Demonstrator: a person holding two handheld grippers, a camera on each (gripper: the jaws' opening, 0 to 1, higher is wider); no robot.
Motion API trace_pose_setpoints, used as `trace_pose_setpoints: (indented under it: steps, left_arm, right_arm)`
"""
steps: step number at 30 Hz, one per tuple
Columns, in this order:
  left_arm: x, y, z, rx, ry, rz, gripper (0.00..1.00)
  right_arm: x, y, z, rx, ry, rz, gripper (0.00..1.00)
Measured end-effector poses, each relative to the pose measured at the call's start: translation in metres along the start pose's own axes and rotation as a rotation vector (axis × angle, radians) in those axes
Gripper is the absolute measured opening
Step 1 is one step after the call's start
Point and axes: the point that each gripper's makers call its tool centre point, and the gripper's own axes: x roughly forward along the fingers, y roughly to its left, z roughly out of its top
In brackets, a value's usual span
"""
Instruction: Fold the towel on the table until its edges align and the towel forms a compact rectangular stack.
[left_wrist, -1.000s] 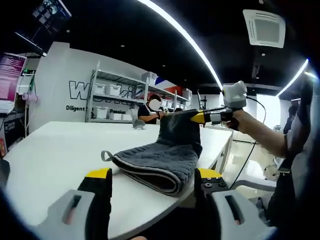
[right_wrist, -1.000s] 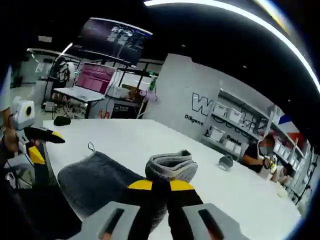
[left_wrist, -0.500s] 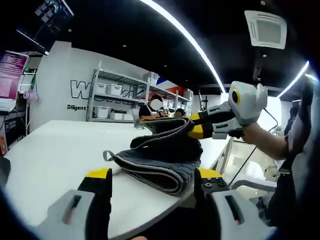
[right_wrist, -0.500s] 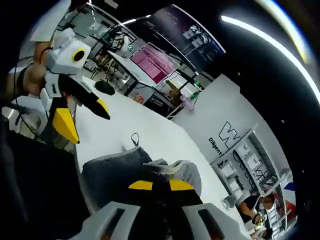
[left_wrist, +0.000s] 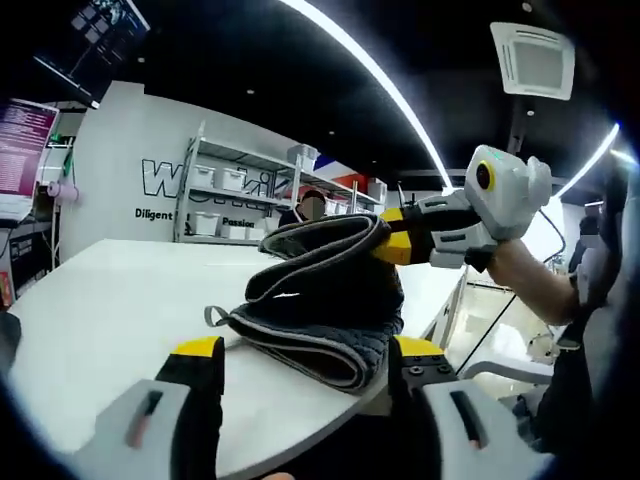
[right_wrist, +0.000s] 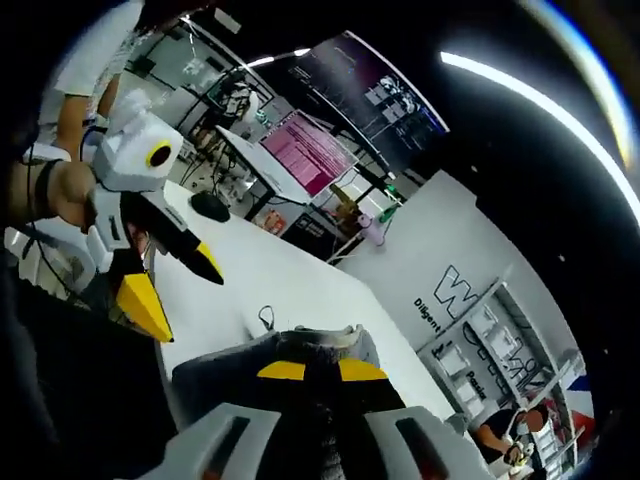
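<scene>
While the left gripper is held apart before the towel, its raised edge is clamped by the right gripper.

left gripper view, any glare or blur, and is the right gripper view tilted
Left gripper view: ceiling light strip glares white, towel stays sharp, fisheye bends the table edge. Right gripper view: strongly rolled, the table slants, towel dim beside the closed jaws.

Colours you've got here:
Dark grey towel with pale edging, white table, yellow-tipped grey grippers.
</scene>
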Motion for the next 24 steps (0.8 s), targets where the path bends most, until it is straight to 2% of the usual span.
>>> trace_pose_setpoints:
  steps: [3,5,11,14,17,21,24]
  left_arm:
    - [0.0,0.001,-0.001,0.0,0.004,0.002,0.7]
    - [0.0,0.001,-0.002,-0.001,0.008,0.002,0.7]
    - [0.0,0.003,-0.003,-0.003,0.009,0.004,0.7]
    - [0.001,0.005,-0.005,-0.008,0.013,0.01,0.7]
    - [0.0,0.008,-0.008,-0.007,0.033,0.019,0.7]
    - [-0.003,0.013,-0.008,-0.013,0.036,0.028,0.7]
    - [-0.007,0.019,-0.008,-0.016,0.034,0.038,0.7]
  right_arm:
    - [0.004,0.017,-0.001,-0.1,0.023,0.019,0.08]
    - [0.008,0.025,-0.001,-0.121,0.027,0.031,0.08]
    - [0.01,0.036,0.004,-0.066,0.021,0.099,0.08]
    - [0.013,0.051,-0.002,-0.027,0.035,0.164,0.08]
    - [0.019,0.061,-0.012,-0.033,0.054,0.184,0.08]
    - [0.023,0.073,-0.019,0.011,0.075,0.231,0.08]
    - [0.026,0.082,-0.025,-0.009,0.096,0.262,0.08]
